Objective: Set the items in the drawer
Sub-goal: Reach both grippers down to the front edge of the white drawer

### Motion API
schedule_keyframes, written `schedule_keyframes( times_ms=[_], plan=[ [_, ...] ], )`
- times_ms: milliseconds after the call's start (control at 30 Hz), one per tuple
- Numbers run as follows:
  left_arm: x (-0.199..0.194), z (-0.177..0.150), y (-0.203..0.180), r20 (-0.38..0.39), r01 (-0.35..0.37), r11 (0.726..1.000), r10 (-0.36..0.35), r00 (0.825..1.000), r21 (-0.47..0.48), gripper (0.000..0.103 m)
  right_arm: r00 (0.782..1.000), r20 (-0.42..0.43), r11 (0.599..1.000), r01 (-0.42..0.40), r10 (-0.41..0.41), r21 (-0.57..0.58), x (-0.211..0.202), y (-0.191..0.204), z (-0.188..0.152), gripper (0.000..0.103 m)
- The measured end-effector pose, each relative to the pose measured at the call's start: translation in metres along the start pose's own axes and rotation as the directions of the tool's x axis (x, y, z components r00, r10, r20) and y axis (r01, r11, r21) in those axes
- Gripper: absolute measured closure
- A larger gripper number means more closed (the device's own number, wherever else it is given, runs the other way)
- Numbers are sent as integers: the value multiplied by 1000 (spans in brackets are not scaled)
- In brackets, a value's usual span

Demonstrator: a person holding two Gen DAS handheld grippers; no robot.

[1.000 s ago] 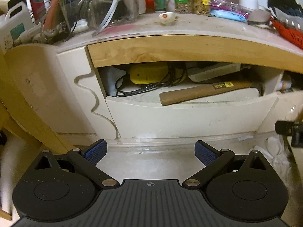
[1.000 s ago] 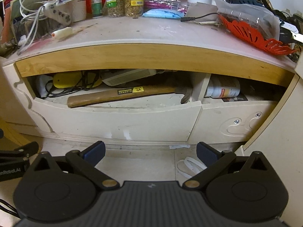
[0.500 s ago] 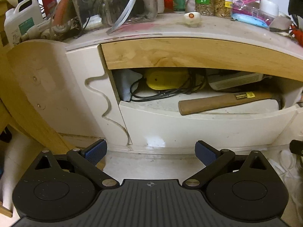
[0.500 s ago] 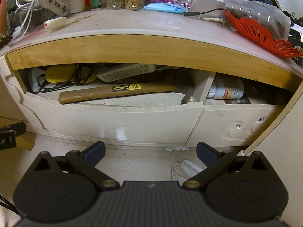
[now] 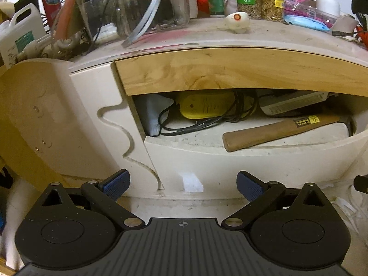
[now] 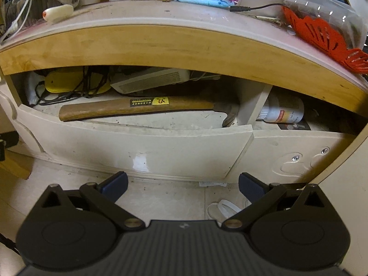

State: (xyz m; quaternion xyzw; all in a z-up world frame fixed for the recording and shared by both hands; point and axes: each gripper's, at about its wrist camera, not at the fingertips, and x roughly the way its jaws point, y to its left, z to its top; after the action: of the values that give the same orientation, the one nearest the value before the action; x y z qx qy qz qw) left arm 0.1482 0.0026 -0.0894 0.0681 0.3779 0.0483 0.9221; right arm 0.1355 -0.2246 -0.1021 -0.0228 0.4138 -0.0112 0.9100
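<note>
Hammer [image 5: 283, 131] beyond, probably clear of, claw [image 5: 183, 184].

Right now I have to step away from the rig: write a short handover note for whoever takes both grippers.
Left gripper: open, empty, low in front of the drawer.
Right gripper: open, empty, also facing the drawer front.
Drawer is open; a hammer, a yellow device with black cable and a white box lie inside.
Done: drawer opened, some things in it.
Left: which countertop items go in cannot be told; pick, place, then close.
</note>
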Motion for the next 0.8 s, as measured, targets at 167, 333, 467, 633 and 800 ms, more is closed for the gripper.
schedule_keyframes(
  times_ms=[167,333,467,633,800],
  plan=[
    [13,5,2,2,1,1000,-1,1000,12,1,1000,-5,1000,-2,2,-5,12,3,0,0],
    [30,11,10,-32,12,1000,-13,999,-25,1,1000,-7,1000,-9,9,9,23,1,4,0],
    [41,13,10,-42,2,1000,-3,999,-17,1,1000,-1,1000,-13,13,12,31,1,7,0],
    [53,15,12,-40,5,1000,-5,999,-14,1,1000,5,1000,-12,12,3,41,1,10,0],
    [61,16,12,-28,4,1000,-4,1000,-2,2,1000,7,1000,-9,10,-10,50,1,13,0]
  ],
)
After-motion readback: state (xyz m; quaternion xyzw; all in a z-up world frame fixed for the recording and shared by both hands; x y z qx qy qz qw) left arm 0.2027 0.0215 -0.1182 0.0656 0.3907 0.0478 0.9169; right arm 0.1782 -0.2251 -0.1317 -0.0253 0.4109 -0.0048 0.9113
